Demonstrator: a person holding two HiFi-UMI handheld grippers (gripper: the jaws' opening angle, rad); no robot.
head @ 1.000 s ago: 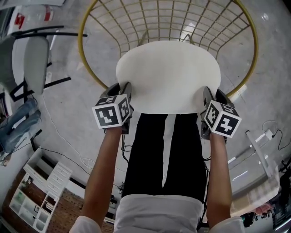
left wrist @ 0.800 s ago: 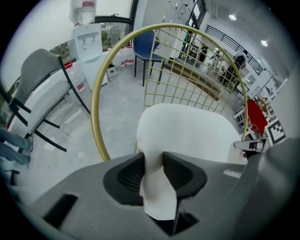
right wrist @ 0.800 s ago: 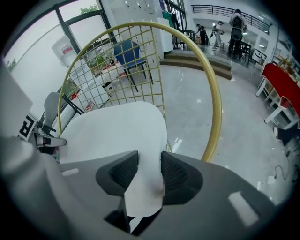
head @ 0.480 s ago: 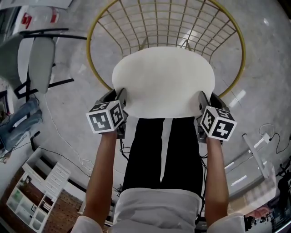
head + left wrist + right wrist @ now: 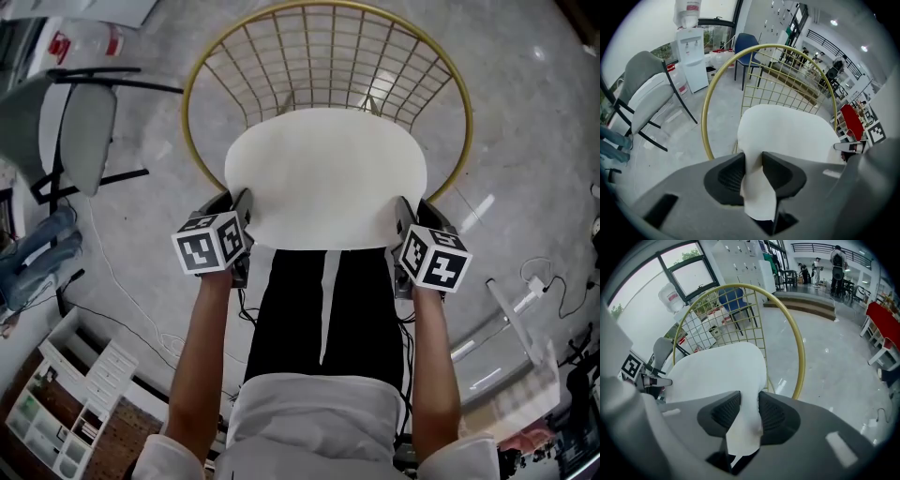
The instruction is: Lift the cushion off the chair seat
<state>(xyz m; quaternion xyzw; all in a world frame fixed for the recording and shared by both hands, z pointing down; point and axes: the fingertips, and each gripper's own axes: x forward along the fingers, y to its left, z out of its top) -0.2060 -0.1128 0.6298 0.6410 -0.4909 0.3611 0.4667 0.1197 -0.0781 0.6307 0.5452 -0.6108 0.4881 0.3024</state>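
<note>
Head view puts the white cushion point(image 5: 326, 178) over the seat of the gold wire chair point(image 5: 190, 94); I cannot tell whether it is clear of the seat. My left claw point(image 5: 240, 214) is clenched on the cushion's edge at the chair's open front, left side, and my right claw point(image 5: 403, 223) grips the front right edge. In both gripper views the fabric is pinched between the jaws. The right claw's jaws have just been closing tighter on it.

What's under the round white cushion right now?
Mostly hidden. The round white cushion covers the seat of the gold wire chair; only its rim and grid back show beyond it. Left gripper and right gripper pinch its near edge.
</note>
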